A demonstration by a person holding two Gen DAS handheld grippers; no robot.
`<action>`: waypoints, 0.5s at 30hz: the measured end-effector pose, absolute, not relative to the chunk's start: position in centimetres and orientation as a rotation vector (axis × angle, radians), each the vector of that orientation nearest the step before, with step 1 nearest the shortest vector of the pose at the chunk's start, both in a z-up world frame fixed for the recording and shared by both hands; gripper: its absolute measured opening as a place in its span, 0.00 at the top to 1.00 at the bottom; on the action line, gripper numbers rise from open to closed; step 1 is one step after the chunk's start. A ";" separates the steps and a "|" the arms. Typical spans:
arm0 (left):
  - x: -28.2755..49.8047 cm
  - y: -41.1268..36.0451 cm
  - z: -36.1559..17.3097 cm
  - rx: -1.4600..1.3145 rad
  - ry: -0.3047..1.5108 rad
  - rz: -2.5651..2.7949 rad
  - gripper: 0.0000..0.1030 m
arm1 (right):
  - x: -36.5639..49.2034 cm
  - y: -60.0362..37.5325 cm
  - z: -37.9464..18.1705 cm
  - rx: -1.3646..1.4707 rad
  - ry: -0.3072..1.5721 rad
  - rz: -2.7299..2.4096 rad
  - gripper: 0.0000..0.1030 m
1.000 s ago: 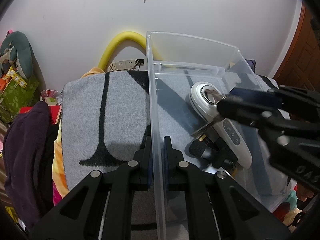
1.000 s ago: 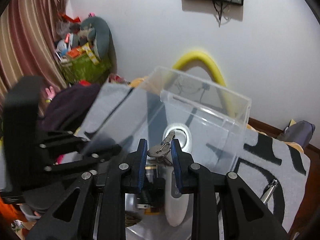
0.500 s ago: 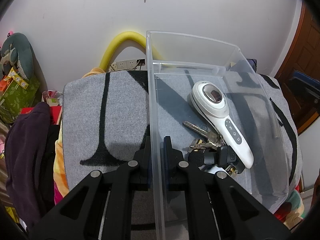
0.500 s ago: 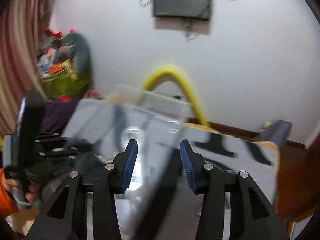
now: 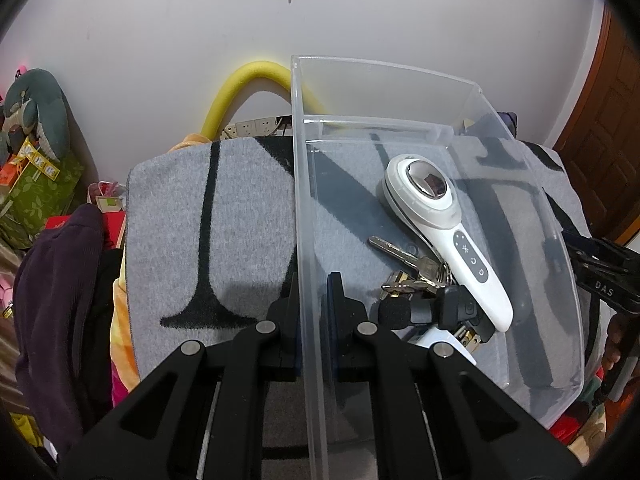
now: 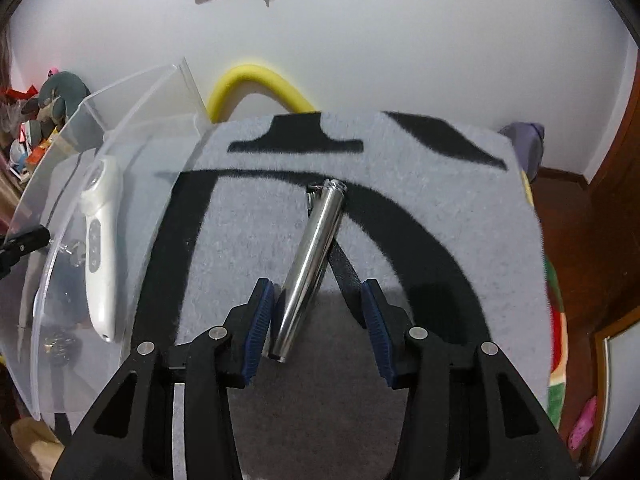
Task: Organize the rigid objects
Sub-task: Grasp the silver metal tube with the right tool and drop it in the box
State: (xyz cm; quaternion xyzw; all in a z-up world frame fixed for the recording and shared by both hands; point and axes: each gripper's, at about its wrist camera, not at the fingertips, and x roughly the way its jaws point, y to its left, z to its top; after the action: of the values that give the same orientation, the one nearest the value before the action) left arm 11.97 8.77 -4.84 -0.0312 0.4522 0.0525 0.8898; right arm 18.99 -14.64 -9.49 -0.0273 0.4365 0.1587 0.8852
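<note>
My left gripper (image 5: 313, 312) is shut on the near left wall of a clear plastic bin (image 5: 308, 208). Inside the bin lie a white handheld device (image 5: 444, 232), a bunch of keys (image 5: 408, 268) and a small black gadget (image 5: 432, 312). The bin (image 6: 60, 184) and the white device (image 6: 100, 248) also show at the left of the right wrist view. My right gripper (image 6: 318, 312) is open over a shiny metal tube (image 6: 312, 264) that lies on the grey and black blanket (image 6: 420, 200). The tube's near end sits between the pads, close to the left one.
A yellow foam tube (image 5: 240, 92) arches behind the blanket against the white wall. Dark clothes (image 5: 52, 300) and toys pile at the left. A wooden door (image 5: 608, 120) stands at the right. The right gripper's body (image 5: 600, 276) shows beside the bin.
My right gripper let the keys go into the bin, opened, and swung right out of the bin to the metal tube on the blanket. The left gripper kept its hold.
</note>
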 end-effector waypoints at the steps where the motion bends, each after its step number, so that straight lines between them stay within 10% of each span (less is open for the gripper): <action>1: 12.0 8.8 -4.9 -0.065 0.940 0.109 0.93 | 19.1 -14.5 -9.5 -0.057 0.901 0.332 0.65; 4: 11.9 8.8 -5.1 -0.068 0.941 0.108 0.93 | 19.2 -14.7 -9.4 -0.056 0.885 0.340 0.86; 15: 11.9 9.0 -5.4 -0.073 0.945 0.105 0.93 | 15.6 -13.4 -3.1 -0.046 0.712 0.454 0.86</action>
State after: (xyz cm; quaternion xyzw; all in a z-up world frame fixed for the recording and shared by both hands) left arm 11.88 8.97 -5.43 -0.0349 0.4547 0.0507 0.8885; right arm 15.59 -13.39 -3.07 -0.0225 0.3456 0.2202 0.9119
